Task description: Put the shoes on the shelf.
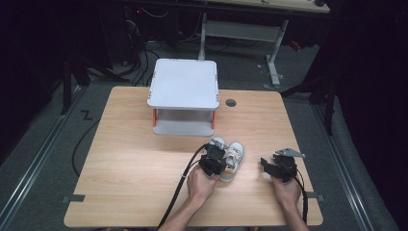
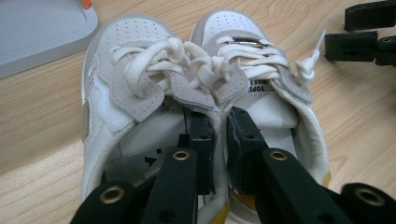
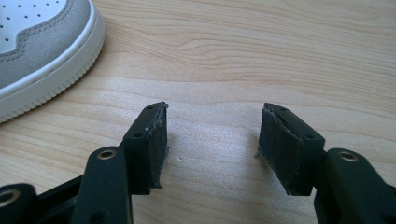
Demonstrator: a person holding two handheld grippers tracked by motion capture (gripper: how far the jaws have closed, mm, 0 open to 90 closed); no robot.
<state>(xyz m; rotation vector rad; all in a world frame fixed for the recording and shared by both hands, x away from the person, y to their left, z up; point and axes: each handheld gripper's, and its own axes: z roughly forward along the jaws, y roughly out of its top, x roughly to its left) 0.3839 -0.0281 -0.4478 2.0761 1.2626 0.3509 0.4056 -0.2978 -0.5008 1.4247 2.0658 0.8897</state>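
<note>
A pair of small white-and-grey shoes (image 2: pixel 201 79) sits side by side on the wooden table (image 1: pixel 130 168), toes pointing away from the person, at the near middle of the table just in front of a white two-tier shelf (image 1: pixel 183 84). Their cream laces (image 2: pixel 205 63) are knotted together across the gap between them. The left gripper (image 2: pixel 220 140) reaches into the shoe openings from the heel end: one of its jaws goes inside the left shoe, the other inside the right shoe, and the two inner collar walls are pinched together between the pads, the jaws drawn nearly shut on them. In the high view the left hand (image 1: pixel 201 184) holds that gripper right over the heels, its black cable (image 1: pixel 180 185) trailing back toward the near table edge. The right gripper (image 3: pixel 212 137) rests low over bare table to the right of the shoes, apart from them; its jaws stand wide with nothing between them, and the rounded toe of one shoe shows at the upper left of the right gripper view. The right hand (image 1: pixel 286 188) holds it near the table's front right. A small dark round hole (image 1: pixel 231 102) sits in the table beside the shelf.
</note>
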